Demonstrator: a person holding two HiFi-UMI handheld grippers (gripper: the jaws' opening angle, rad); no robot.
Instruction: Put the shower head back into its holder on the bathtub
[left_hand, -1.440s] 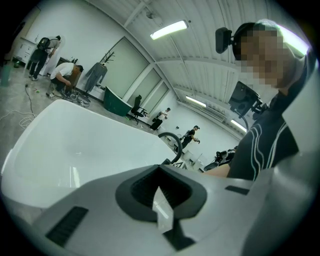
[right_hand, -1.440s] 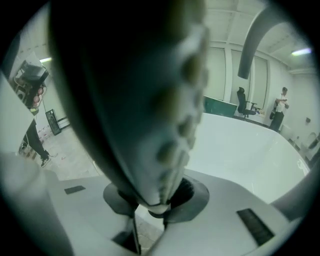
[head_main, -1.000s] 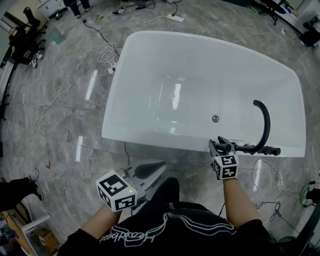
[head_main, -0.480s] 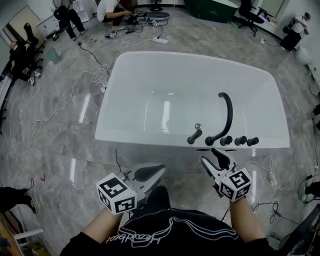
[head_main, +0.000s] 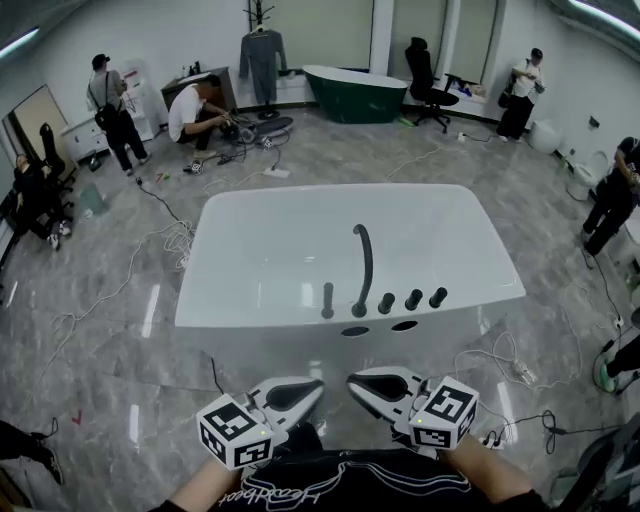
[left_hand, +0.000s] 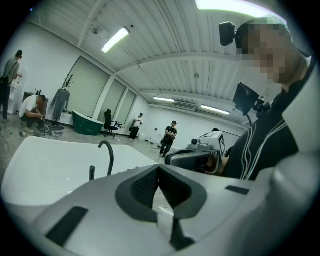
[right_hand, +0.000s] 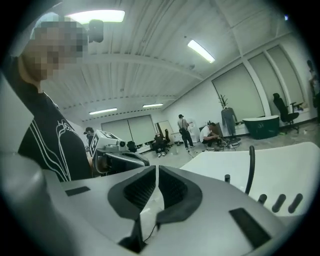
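Observation:
The white bathtub (head_main: 215, 312) fills the middle of the head view. On its near rim the black shower head (head_main: 327, 299) stands upright, left of the curved black spout (head_main: 366, 262) and three knobs (head_main: 412, 299). Both grippers are drawn back near my body, apart from the tub, tips facing each other. My left gripper (head_main: 318, 386) is shut and empty. The jaws of my right gripper (head_main: 352, 383) are closing, pads almost together with nothing between them. The left gripper (left_hand: 159, 168) view shows the shower head (left_hand: 92, 172) and spout (left_hand: 108, 155). The right gripper (right_hand: 156, 169) view shows the shower head (right_hand: 227, 178).
Cables (head_main: 500, 360) trail over the grey floor on both sides of the tub. Behind it stand a dark green tub (head_main: 352, 93), an office chair (head_main: 428, 72) and a coat stand (head_main: 260, 45). Several people stand or crouch along the room's edges.
My right gripper came off the shower head at the tub rim, opened wide, then drew back and up toward my body while closing. The left gripper rose too. The head view tilted up.

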